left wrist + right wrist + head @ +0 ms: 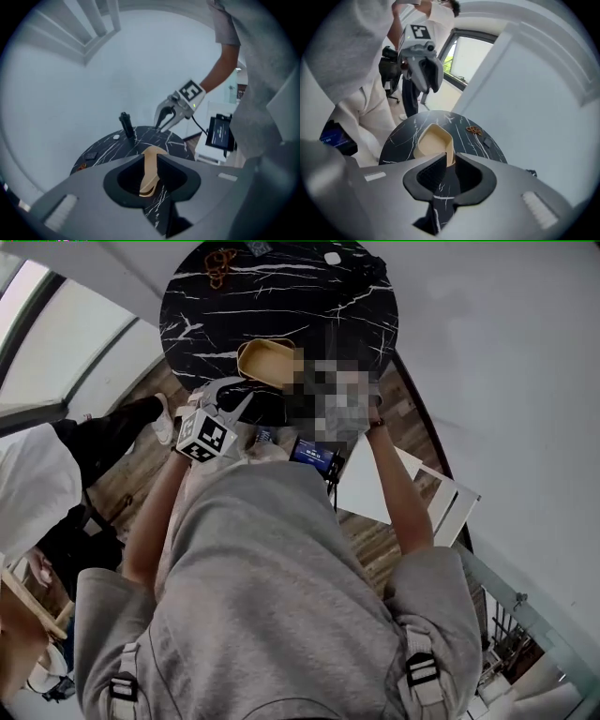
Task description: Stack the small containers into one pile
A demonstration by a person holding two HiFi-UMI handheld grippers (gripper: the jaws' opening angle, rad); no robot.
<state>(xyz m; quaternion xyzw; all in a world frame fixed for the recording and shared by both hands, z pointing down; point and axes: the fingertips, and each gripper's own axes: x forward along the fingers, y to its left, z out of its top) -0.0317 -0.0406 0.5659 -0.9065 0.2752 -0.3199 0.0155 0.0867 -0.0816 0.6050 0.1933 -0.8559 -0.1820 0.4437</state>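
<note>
A tan rounded container (267, 362) sits open side up on the round black marble table (206, 296). My left gripper (225, 397), with its marker cube, hovers at the container's near left. In the left gripper view the container (150, 168) shows edge-on through the gap of the open jaws, and the pads do not press on it. In the right gripper view its near corner (436, 140) stands just past my open right jaws. My right gripper (164, 119) hangs over the table's far edge with fingers spread; a mosaic patch hides it in the head view. The left gripper (425, 84) hangs above the table, apart from the container.
A black upright cylinder (125, 124), a small white disc (116, 137), a dark flat piece (90, 154) and a brown chain-like thing (220, 263) lie at the table's far side. A lit screen (316, 454) sits on a white stand (412, 488). Another person (37, 484) stands at left.
</note>
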